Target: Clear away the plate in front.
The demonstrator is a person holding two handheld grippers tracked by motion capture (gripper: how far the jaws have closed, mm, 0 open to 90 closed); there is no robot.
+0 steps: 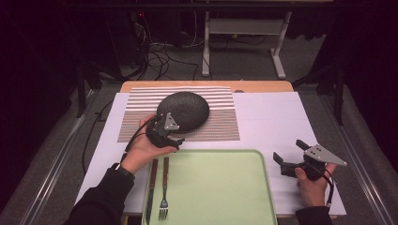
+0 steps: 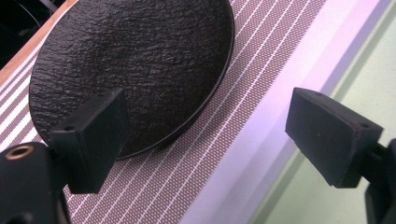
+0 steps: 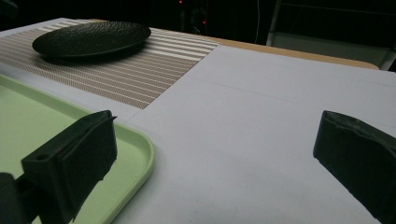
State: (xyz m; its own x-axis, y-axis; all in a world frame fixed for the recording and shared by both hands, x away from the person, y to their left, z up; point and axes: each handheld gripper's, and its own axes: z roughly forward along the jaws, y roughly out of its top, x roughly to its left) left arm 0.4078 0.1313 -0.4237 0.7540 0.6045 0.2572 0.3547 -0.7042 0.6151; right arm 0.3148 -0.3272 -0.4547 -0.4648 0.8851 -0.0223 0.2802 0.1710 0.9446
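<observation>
**Reaching for the rim of a dark textured plate**

I am looking down on a table covered in white paper [image 1: 272, 117], the largest surface in the scene. A pale green tray [image 1: 220, 187] is lying at the near edge, with a knife [image 1: 151, 187] and a fork [image 1: 164, 190] resting on its left side. Beyond the tray, a striped placemat [image 1: 220, 126] is lying flat, and the black plate [image 1: 185, 110] is sitting on its middle, well apart from the tray.

The plate is looking rigid and fairly heavy to me, likely stoneware or slate-like, with a rough pebbled top that should give the pads some bite. I am judging it breakable if dropped. It is shallow, with a thin raised rim [image 2: 212, 100], so the near rim is the place to pinch, one pad above and one sliding beneath.

My left hand [image 1: 141, 152] is stretching forward and inward, holding the left gripper [image 1: 176, 140] just at the plate's near edge. Its jaws are standing wide and released, one pad [image 2: 93, 135] overlapping the plate's edge in the left gripper view, the other over the paper beside the tray; nothing is between them.

My right hand [image 1: 312, 185] is resting on the paper to the right of the tray, the right gripper [image 1: 288, 157] pointing toward the tray's corner, jaws spread and grasping nothing.
</observation>
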